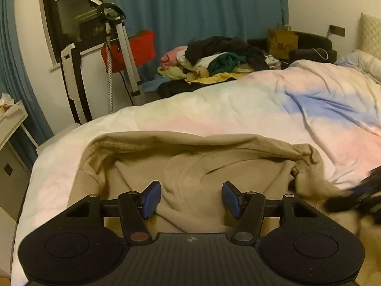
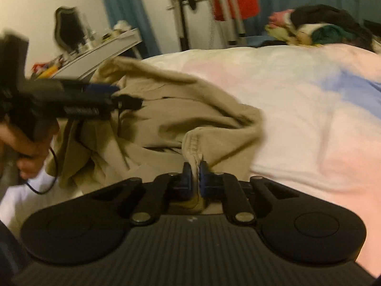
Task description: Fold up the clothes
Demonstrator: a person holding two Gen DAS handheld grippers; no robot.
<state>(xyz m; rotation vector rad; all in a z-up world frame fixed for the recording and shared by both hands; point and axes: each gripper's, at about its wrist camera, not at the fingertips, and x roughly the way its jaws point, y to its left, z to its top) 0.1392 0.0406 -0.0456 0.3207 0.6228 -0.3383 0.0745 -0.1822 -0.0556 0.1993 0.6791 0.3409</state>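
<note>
The crumpled beige cotton sweatshirt (image 1: 190,166) sprawls across the lower centre of the left wrist view, lying on the pastel pink, white and blue duvet (image 1: 238,109) that fills the middle of the frame. The left gripper (image 1: 190,200) hangs just over the fabric, jaws spread wide, blue pads clear of any cloth. In the right wrist view, the right gripper (image 2: 195,174) sits at lower centre with its jaws pinched tight on a ribbed cuff of the sweatshirt (image 2: 166,119), the fabric rising between the pads. At the left edge of that frame a hand (image 2: 28,152) grasps the blurred left gripper's handle. A heap of mixed dark, green, yellow and pink clothes (image 1: 214,57) sits upper centre, beyond the duvet.
</note>
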